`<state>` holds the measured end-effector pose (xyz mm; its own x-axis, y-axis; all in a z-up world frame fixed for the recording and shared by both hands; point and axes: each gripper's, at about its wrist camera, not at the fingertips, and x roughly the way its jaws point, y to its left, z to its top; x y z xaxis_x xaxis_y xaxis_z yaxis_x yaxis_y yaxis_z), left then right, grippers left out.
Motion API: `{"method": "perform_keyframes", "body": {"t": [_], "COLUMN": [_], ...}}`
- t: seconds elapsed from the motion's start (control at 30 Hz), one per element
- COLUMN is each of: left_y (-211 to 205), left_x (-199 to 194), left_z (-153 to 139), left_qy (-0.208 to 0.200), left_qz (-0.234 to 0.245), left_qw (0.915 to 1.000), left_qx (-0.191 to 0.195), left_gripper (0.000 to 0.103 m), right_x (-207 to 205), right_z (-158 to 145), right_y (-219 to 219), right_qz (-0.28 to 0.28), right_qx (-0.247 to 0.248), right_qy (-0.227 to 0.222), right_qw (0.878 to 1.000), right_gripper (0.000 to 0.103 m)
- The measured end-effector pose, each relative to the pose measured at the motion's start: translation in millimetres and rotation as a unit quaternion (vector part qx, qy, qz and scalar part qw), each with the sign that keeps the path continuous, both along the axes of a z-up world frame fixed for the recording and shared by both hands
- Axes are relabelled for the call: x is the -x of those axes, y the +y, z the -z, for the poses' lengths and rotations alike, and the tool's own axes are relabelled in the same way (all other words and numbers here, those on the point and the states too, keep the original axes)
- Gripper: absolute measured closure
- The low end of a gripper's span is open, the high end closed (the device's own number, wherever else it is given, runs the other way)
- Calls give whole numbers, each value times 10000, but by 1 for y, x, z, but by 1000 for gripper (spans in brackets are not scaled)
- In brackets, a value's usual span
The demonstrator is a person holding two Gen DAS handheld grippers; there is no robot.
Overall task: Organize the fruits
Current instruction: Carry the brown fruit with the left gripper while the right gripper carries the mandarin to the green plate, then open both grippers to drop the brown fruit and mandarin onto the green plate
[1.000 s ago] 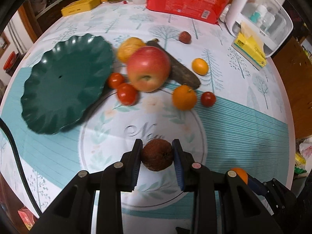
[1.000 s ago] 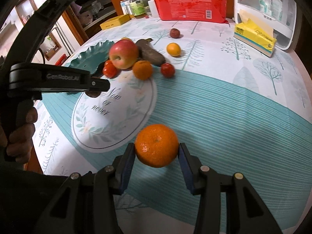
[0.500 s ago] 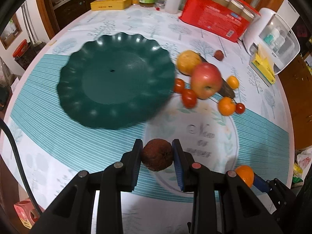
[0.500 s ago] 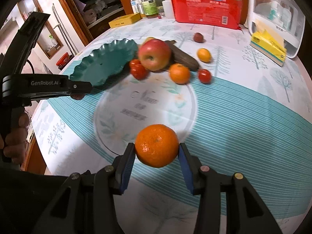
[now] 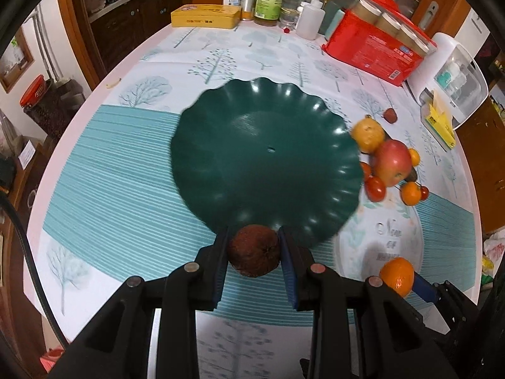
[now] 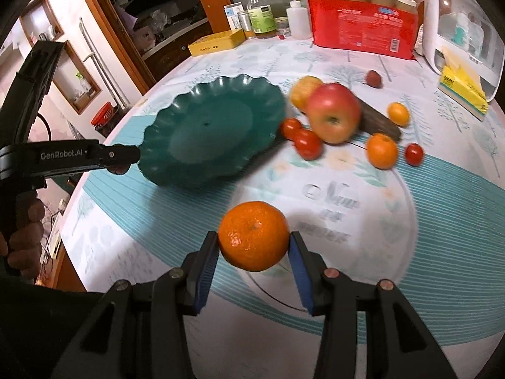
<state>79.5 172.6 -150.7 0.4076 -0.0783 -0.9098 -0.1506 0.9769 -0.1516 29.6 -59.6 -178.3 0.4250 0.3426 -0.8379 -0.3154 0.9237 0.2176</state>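
Note:
My left gripper (image 5: 253, 254) is shut on a dark brown round fruit (image 5: 254, 250), held above the near rim of the empty green scalloped plate (image 5: 252, 145). In the right wrist view the left gripper (image 6: 124, 161) hangs at the plate's (image 6: 202, 132) left edge. My right gripper (image 6: 254, 246) is shut on an orange mandarin (image 6: 253, 235) above the tablecloth, nearer than the plate; the mandarin (image 5: 397, 275) also shows in the left wrist view. Right of the plate lie a red apple (image 6: 334, 112), tomatoes (image 6: 307, 143), small oranges (image 6: 382, 150) and a dark long fruit (image 6: 377, 121).
At the table's far edge stand a red package (image 6: 361, 36), bottles (image 6: 260, 15), a yellow tin (image 5: 205, 15) and a white container (image 6: 460, 38) with a yellow tissue pack (image 6: 462, 90). A hand (image 6: 22, 237) grips the left gripper's handle. The table's left edge (image 5: 82, 107) drops to wooden cabinets.
Both grippers have swept left across the table with their fruits still gripped. The brown fruit has gone from over the printed circle to the plate's near rim; the loose fruits have shifted right.

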Motion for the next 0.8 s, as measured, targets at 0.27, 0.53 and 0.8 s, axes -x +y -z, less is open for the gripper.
{"method": "perform_keyframes", "body": {"t": [0.27,0.53,0.8], "left_y": [38,47,45], "left_x": [-16,-34,-46], "left_z": [5,13,28], "left_qy": [-40,-22,174], "left_qz": [256,661,919], "left_qw": [9996,9975,9950], "left_qx": [89,237,347], "left_gripper": [74,74,74], "right_x": [-16,-38,-47], "right_z": [-5,-6,3], "right_y": [47,73,89], "right_qz": [171,342,365], "right_qx": [-58,-42,20], "right_qy": [-250,-369,-251], "right_qw": [9995,9987,9990], "right_gripper": [58,58,58]}}
